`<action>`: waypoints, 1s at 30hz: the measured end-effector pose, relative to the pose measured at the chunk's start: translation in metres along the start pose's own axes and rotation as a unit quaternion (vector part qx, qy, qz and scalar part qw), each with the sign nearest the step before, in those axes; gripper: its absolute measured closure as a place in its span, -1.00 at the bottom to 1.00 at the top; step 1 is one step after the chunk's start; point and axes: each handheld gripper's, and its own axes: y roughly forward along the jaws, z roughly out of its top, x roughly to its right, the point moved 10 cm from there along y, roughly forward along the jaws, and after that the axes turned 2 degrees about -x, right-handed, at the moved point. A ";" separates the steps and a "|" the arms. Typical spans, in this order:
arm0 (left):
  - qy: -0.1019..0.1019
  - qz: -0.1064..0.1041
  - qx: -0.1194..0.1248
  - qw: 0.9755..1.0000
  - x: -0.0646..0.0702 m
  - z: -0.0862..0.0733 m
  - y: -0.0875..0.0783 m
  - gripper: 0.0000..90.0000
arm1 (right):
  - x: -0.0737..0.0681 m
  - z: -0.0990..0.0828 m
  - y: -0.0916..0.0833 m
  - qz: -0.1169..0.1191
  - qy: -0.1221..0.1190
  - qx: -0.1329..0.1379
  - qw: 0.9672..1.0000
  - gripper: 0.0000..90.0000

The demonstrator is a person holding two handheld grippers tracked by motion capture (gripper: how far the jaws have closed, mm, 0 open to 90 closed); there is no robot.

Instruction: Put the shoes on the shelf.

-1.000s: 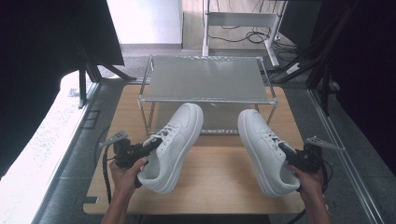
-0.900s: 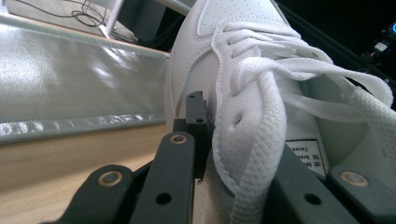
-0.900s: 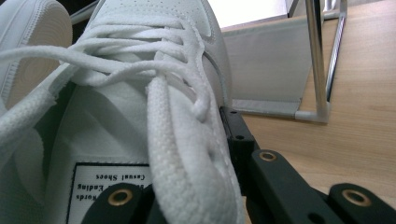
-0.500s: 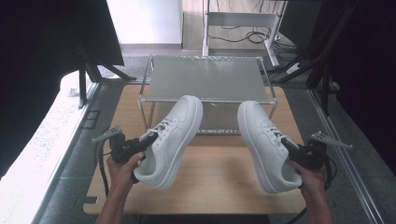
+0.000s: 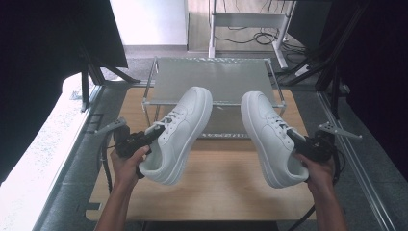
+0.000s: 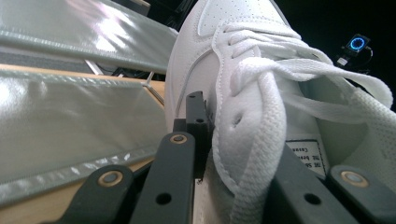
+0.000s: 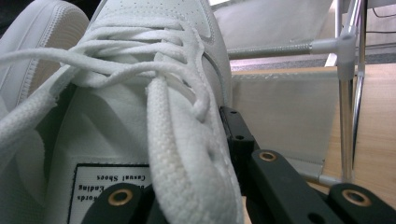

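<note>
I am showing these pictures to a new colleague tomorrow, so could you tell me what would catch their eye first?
Most striking are two white sneakers held in the air above the wooden table, toes toward the metal shoe rack at its far edge. The left claw grips the left sneaker by its laced collar, and the right claw holds the right sneaker the same way.

Two white laced sneakers (image 5: 180, 134) (image 5: 272, 137) held tilted above the wooden table, toes toward the rack.

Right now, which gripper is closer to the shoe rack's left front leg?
Left. The left gripper holds its shoe just in front of that leg; the right gripper is across the table.
</note>
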 end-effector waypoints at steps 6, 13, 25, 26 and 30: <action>0.003 -0.002 0.004 1.000 0.002 0.016 0.007 0.86 | 0.001 0.020 0.001 0.001 0.003 0.011 1.000 0.92; 0.013 0.000 0.010 1.000 0.003 0.030 0.015 0.86 | 0.000 0.044 0.003 -0.002 0.002 0.018 1.000 0.92; -0.012 0.002 0.032 0.999 -0.014 0.048 0.026 0.87 | 0.003 0.065 0.016 -0.014 0.005 0.021 1.000 0.92; -0.014 0.003 0.032 0.999 -0.016 0.050 0.027 0.87 | 0.003 0.066 0.017 -0.014 0.006 0.020 1.000 0.92; -0.020 0.003 0.028 0.999 -0.020 0.054 0.031 0.86 | 0.003 0.071 0.024 -0.022 0.004 0.018 1.000 0.92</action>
